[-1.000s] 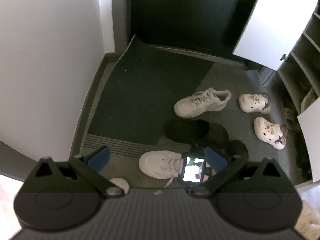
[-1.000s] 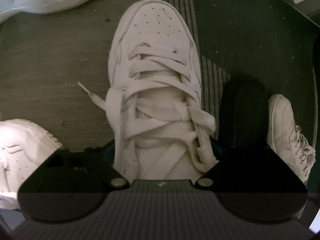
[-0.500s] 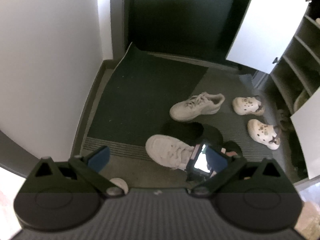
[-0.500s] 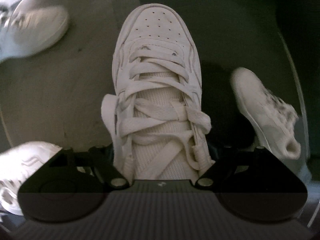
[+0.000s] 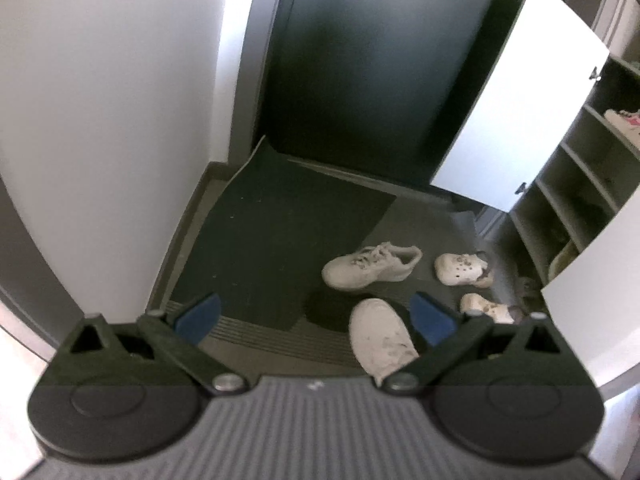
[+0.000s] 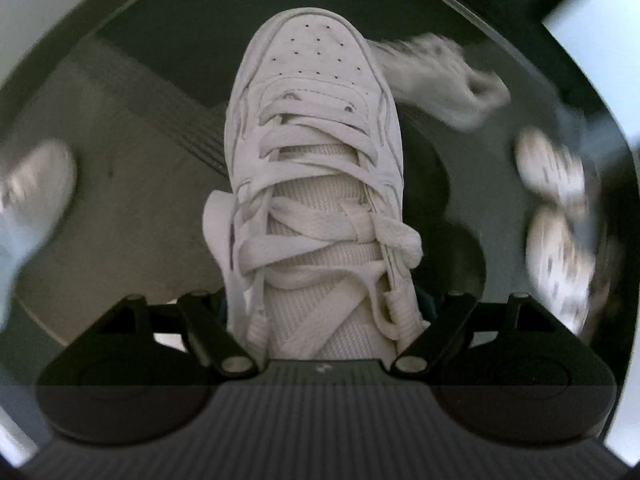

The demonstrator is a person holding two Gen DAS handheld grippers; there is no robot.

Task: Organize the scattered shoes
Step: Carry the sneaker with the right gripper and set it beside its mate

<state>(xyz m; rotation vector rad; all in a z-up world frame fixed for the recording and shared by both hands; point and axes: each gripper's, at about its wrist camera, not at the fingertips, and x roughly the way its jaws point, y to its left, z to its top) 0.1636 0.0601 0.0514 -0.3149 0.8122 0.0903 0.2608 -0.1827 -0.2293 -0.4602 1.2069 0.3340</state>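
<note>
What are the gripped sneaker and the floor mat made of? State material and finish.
White sneaker: looks like matte leather or synthetic leather, with stitched panels and a perforated toe; tongue is woven mesh, laces flat fabric. Dark mat: seemingly low-pile textile, non-reflective, with a ribbed strip along one edge.

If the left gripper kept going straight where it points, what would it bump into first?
Probably the dark doormat on the floor. The left gripper is open and empty, aimed down at it. The held white sneaker sits right of that line. Depth is hard to judge.
</note>
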